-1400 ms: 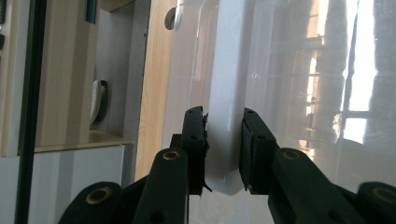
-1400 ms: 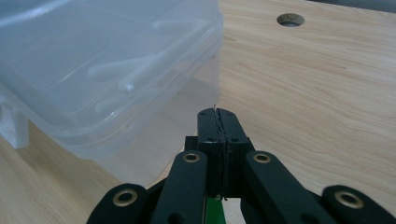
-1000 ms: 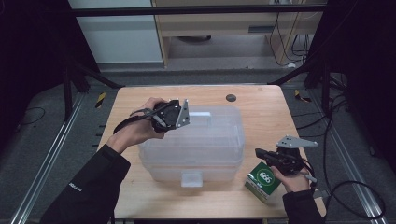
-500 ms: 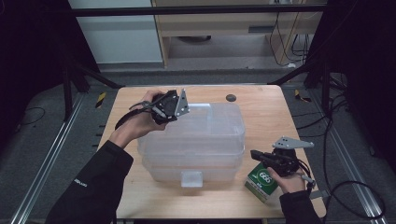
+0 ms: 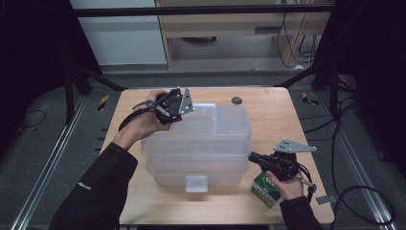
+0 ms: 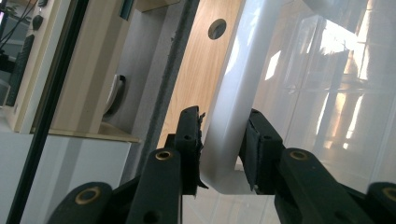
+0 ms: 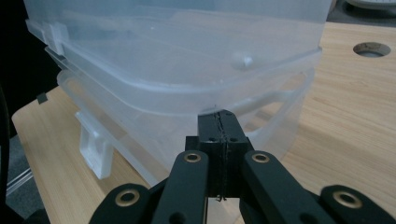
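A clear plastic storage box with its lid on stands in the middle of the wooden table. Its white carry handle runs along the far top edge. My left gripper comes in from the left and is shut on that handle; in the left gripper view the handle bar sits between both pads, left gripper pressing on it. My right gripper is shut with nothing in it, its tips right at the box's near right side, just below the lid rim, right gripper.
A green carton lies under the right hand near the table's front right corner. The box's front latch faces the person. A round hole is in the tabletop behind the box. Metal rails run on the floor at both sides.
The left hand and gripper have shifted a little toward the far edge of the table with the handle. The right gripper has kept still.
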`<state>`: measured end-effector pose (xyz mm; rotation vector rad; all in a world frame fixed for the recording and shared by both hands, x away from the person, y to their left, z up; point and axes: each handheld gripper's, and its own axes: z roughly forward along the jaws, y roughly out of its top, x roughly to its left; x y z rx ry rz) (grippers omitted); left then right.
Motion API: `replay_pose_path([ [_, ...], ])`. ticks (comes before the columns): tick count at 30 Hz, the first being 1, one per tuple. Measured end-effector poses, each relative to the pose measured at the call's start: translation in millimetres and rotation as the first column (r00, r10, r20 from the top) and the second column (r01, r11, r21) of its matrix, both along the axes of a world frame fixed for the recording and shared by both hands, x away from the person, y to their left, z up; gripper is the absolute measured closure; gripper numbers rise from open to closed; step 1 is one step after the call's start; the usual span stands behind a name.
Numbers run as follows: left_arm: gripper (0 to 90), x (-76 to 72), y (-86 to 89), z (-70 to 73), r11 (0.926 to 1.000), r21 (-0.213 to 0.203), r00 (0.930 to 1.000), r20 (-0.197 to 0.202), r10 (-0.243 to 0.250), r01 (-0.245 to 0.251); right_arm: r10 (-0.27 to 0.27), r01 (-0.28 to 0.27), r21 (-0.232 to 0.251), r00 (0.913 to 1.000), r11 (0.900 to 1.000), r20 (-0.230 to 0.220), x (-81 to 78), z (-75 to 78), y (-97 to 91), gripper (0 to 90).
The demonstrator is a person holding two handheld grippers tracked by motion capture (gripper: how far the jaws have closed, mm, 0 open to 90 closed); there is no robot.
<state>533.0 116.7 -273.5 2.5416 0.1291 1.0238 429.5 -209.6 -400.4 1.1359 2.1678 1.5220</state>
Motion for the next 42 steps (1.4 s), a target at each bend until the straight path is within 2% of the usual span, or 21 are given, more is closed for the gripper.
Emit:
replay_pose_path([
  [5, 68.4, -0.1, 1.2, -0.3, 0.9998, -0.017, 0.9999, -0.017, 0.004, -0.004, -0.003, 0.003, 0.0, 1.0, 1.0, -0.004, 0.1, -0.7, 1.5, 90.0],
  [9, 63.9, -2.3, 6.1, -1.5, 0.9971, -0.075, 0.999, -0.044, 0.004, -0.007, 0.0, 0.0, -0.006, 0.9999, 1.0, -0.016, 0.4, -2.3, 1.7, 90.0],
  [10, 62.6, -5.7, 10.5, -0.2, 0.9924, -0.123, 0.9985, -0.055, -0.004, -0.003, 0.0, -0.001, -0.009, 0.9999, 1.0, -0.015, 0.6, -2.6, 1.6, 90.0],
  [13, 60.3, -10.9, 14.5, 1.8, 0.9906, -0.137, 0.9983, -0.057, -0.011, 0.003, 0.001, -0.001, -0.01, 0.9999, 1.0, -0.017, 0.7, -2.7, 1.6, 90.0],
  [19, 57.6, -23.4, 30.1, 5.8, 0.9748, -0.223, 0.9972, -0.073, -0.017, 0.001, -0.004, 0.003, -0.014, 0.9998, 0.9999, -0.022, 0.5, -3.3, 1.4, 89.9],
  [24, 57.2, -28.2, 47.9, 6.0, 0.9565, -0.291, 0.9966, -0.082, -0.005, -0.019, -0.004, 0.004, -0.017, 0.9997, 0.9998, -0.024, 0.5, -3.5, 1.4, 89.9],
  [25, 57.2, -29.8, 55.4, 7.1, 0.9472, -0.319, 0.9968, -0.08, 0.004, -0.029, -0.004, 0.004, -0.021, 0.9997, 0.9998, -0.024, 0.4, -3.5, 1.6, 90.0],
  [26, 57.3, -29.8, 55.4, 7.1, 0.9472, -0.319, 0.9968, -0.08, 0.004, -0.029, -0.004, 0.004, -0.021, 0.9997, 0.9998, -0.024, 0.4, -3.5, 1.6, 90.0],
  [28, 57.8, -33.4, 68.8, 8.4, 0.9227, -0.382, 0.9963, -0.083, 0.021, -0.051, -0.005, 0.004, -0.024, 0.9997, 0.9997, -0.024, 0.2, -3.5, 1.7, 89.9],
  [29, 58.5, -33.4, 68.8, 8.4, 0.9227, -0.382, 0.9963, -0.083, 0.021, -0.051, -0.005, 0.004, -0.024, 0.9997, 0.9997, -0.024, 0.2, -3.5, 1.7, 89.9],
  [30, 59.5, -35.6, 77.8, 8.4, 0.9006, -0.429, 0.9958, -0.083, 0.039, -0.071, -0.004, 0.004, -0.024, 0.9997, 0.9997, -0.025, 0.2, -3.5, 1.8, 89.9],
  [31, 60.3, -35.6, 77.8, 8.4, 0.9006, -0.429, 0.9958, -0.083, 0.039, -0.071, -0.004, 0.004, -0.024, 0.9997, 0.9997, -0.025, 0.2, -3.5, 1.8, 89.9],
  [32, 60.3, -37.2, 85.2, 7.8, 0.8814, -0.464, 0.9946, -0.089, 0.053, -0.089, -0.004, 0.004, -0.024, 0.9997, 0.9997, -0.025, 0.1, -3.5, 1.8, 90.0],
  [33, 62.7, -40.0, 97.3, 4.8, 0.8482, -0.515, 0.9917, -0.095, 0.087, -0.124, -0.005, 0.005, -0.027, 0.9997, 0.9996, -0.024, 0.0, -3.6, 1.8, 90.0],
  [34, 64.2, -40.0, 97.3, 4.8, 0.8482, -0.515, 0.9917, -0.095, 0.087, -0.124, -0.005, 0.005, -0.027, 0.9997, 0.9996, -0.024, 0.0, -3.6, 1.8, 90.0],
  [35, 64.2, -41.7, 104.9, 2.1, 0.8257, -0.544, 0.988, -0.111, 0.108, -0.151, -0.005, 0.004, -0.026, 0.9997, 0.9997, -0.025, -0.1, -3.6, 1.7, 90.0],
  [37, 68.7, -44.2, 115.6, -2.6, 0.8016, -0.571, 0.9837, -0.121, 0.133, -0.179, -0.006, 0.005, -0.025, 0.9996, 0.9997, -0.027, -0.1, -3.6, 1.6, 90.0],
  [39, 70.9, -48.3, 134.2, -10.7, 0.7437, -0.627, 0.973, -0.144, 0.181, -0.231, -0.006, 0.005, -0.025, 0.9996, 0.9997, -0.027, -0.1, -3.6, 1.6, 90.0],
  [40, 72.6, -48.3, 134.2, -10.7, 0.7437, -0.627, 0.973, -0.144, 0.181, -0.231, -0.006, 0.005, -0.025, 0.9996, 0.9997, -0.027, -0.1, -3.6, 1.6, 90.0],
  [41, 74.0, -51.2, 146.8, -15.1, 0.7043, -0.664, 0.9675, -0.151, 0.203, -0.251, -0.007, 0.006, -0.026, 0.9996, 0.9996, -0.028, -0.3, -3.6, 1.8, 89.9],
  [42, 75.1, -51.2, 146.8, -15.1, 0.7043, -0.664, 0.9675, -0.151, 0.203, -0.251, -0.007, 0.007, -0.027, 0.9996, 0.9996, -0.028, -0.3, -3.6, 1.8, 89.9],
])
